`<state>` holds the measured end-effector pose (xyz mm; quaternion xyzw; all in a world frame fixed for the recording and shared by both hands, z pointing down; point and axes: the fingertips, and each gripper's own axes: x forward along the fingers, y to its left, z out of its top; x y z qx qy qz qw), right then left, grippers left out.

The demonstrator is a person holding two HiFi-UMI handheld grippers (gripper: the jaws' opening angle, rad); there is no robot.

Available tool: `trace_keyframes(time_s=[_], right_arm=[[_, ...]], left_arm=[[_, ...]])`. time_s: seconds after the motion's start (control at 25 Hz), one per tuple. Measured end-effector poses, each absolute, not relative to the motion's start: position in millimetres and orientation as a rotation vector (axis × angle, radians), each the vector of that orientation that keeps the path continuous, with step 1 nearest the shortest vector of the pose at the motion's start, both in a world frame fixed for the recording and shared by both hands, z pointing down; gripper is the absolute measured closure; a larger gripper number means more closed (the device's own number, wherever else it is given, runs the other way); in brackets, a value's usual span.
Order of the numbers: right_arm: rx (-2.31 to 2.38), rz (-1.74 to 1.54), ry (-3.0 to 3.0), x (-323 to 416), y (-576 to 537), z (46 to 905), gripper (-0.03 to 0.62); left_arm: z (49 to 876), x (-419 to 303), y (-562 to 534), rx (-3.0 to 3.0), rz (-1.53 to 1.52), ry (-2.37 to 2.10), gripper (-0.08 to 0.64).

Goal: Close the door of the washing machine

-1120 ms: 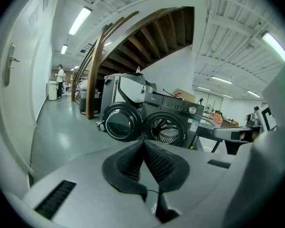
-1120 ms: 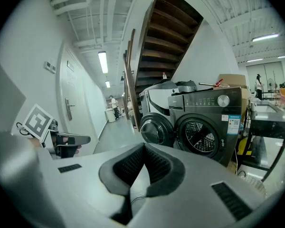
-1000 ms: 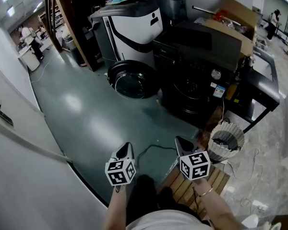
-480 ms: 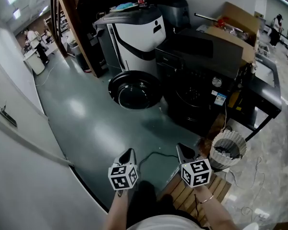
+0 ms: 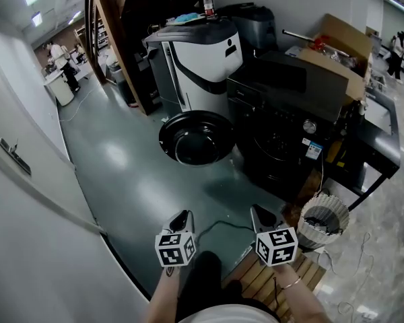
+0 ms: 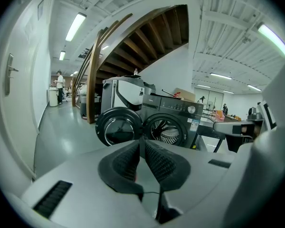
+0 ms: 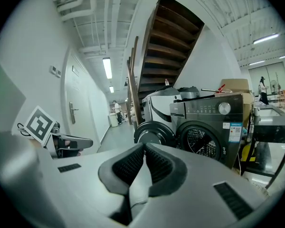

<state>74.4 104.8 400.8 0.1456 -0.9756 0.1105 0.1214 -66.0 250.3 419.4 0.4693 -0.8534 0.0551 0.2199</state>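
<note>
Door (image 5: 195, 138) of washing machine (image 5: 283, 130) hangs wide open, left of drum, well ahead. Left gripper (image 5: 182, 217), right gripper (image 5: 259, 212): both jaw pairs together, empty, aimed at machine, probably for pushing door.

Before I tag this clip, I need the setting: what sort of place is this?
Probably a workshop or lab hall, not a home: a washing machine stands on open floor near a wooden staircase and a cardboard box.

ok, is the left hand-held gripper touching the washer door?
Apart. In the head view, a wide stretch of floor lies between the left hand-held gripper and the open door.
</note>
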Motion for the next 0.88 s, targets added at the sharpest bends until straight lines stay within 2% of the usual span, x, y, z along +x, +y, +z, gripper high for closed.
trace_keyframes(time_s=[0.12,0.32,0.56,0.88], right_arm=[[0.399,0.327,-2.848,72.4,106.4,401.8,0.565],[0.385,0.352,-2.833,65.6,103.4,407.7,0.554],[0.385,0.376,-2.806,43.8,84.0,416.8,0.552],[0.379,0.392,-2.8,-21.6,37.3,419.2,0.552]], left_arm=[[418.2,-68.4,251.3,1.285,0.141,-2.37,0.527],[422.6,-75.2,249.9,1.269,0.143,-2.367,0.463],[431.7,-102.6,235.6,1.238,0.145,-2.363,0.453],[437.4,-179.1,190.8,1.216,0.149,-2.377,0.448]])
